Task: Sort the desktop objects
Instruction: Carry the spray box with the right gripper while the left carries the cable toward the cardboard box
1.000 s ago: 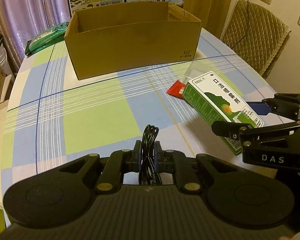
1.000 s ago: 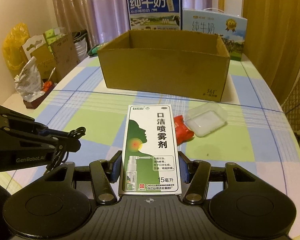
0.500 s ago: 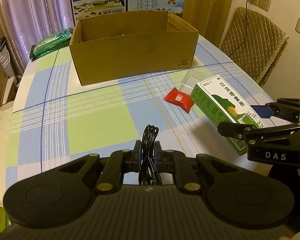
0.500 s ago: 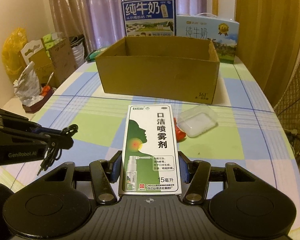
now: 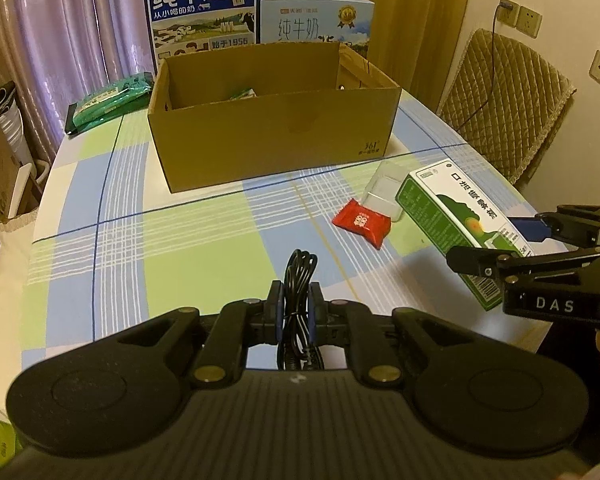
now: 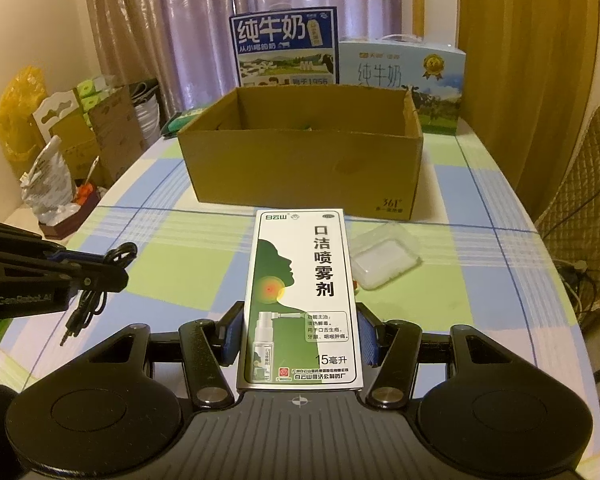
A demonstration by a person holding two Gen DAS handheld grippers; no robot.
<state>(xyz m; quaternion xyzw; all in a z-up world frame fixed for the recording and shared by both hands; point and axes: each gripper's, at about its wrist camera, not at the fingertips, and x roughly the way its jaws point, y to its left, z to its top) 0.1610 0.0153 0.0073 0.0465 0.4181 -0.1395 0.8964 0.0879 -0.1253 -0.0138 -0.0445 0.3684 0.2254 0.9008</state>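
Note:
My left gripper (image 5: pixel 296 306) is shut on a coiled black cable (image 5: pixel 298 280), held above the checked tablecloth; from the right wrist view the same cable (image 6: pixel 100 280) dangles from the left gripper (image 6: pixel 100 268) with its plug hanging down. My right gripper (image 6: pixel 300 340) is shut on a green-and-white spray box (image 6: pixel 302 292), which also shows at the right of the left wrist view as the spray box (image 5: pixel 460 224) in the right gripper (image 5: pixel 504 240). An open cardboard box (image 5: pixel 268 120) stands ahead of both, with a small packet inside.
A red candy wrapper (image 5: pixel 362 222) and a clear plastic lid (image 6: pixel 384 256) lie on the tablecloth (image 5: pixel 180 256) before the box. Two milk cartons (image 6: pixel 284 48) stand behind it, a green packet (image 5: pixel 108 100) to its left. A quilted chair (image 5: pixel 504 100) is at the right.
Both grippers have risen and pulled back with their loads, so the cardboard box sits farther off and its inside shows more. The red wrapper is now hidden behind the spray box in the right view.

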